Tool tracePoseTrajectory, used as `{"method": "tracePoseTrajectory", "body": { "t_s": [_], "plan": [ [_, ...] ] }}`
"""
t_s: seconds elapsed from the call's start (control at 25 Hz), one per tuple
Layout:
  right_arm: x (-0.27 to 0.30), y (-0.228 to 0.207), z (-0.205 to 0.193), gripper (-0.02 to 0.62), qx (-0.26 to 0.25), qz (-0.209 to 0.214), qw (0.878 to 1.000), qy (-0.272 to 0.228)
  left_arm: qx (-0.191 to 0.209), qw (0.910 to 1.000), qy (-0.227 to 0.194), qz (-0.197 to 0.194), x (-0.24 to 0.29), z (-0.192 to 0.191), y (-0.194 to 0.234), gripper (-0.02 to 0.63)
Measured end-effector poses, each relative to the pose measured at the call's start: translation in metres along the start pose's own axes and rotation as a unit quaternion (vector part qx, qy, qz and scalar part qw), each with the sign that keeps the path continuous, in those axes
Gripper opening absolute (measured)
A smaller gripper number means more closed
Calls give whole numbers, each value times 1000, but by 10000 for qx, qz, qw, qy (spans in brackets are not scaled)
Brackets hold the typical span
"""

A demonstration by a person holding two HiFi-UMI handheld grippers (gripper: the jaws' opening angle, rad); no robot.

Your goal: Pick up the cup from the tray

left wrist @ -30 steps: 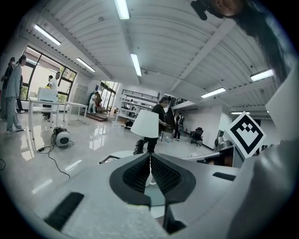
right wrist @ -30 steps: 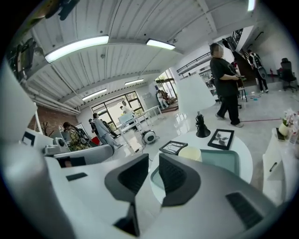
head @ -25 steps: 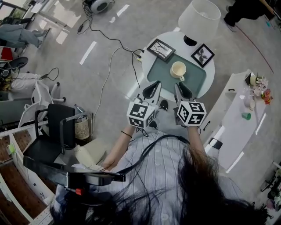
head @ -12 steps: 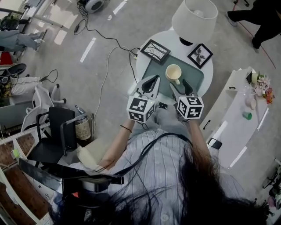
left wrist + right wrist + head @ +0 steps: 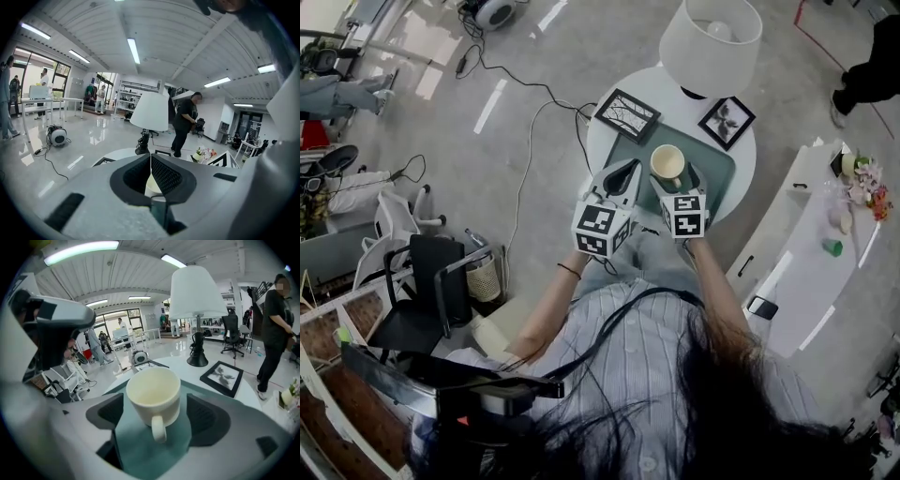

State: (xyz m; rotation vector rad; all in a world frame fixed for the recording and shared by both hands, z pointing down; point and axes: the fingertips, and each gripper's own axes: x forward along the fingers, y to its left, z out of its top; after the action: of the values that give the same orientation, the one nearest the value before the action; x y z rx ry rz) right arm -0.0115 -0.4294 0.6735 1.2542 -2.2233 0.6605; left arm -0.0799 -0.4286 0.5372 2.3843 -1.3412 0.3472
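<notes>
- The right hand-held gripper [image 5: 157,416] is spreading its jaws wide, having just been opening them; they are flanking the cup [image 5: 153,394] without touching it.
- The left hand-held gripper [image 5: 150,161] is hovering with jaws together, empty.
- The cup is standing upright mid-tray [image 5: 140,446], on the round surface [image 5: 185,365].

The right tool [image 5: 157,420] has dropped to the cup [image 5: 152,394], its jaws just opened around it.

Smooth glazed cup [image 5: 153,397], matt tray [image 5: 136,451] (glossy polished floor [image 5: 93,136])
</notes>
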Motion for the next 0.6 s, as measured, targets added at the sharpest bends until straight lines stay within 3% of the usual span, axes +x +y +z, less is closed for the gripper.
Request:
{"method": "tracePoseTrajectory", "body": {
  "t_s": [0.6],
  "plan": [
    [31,1,-3,393,-349,138,9989,266,60,9993,346,-116,12,-15,-2,15]
  ]
}}
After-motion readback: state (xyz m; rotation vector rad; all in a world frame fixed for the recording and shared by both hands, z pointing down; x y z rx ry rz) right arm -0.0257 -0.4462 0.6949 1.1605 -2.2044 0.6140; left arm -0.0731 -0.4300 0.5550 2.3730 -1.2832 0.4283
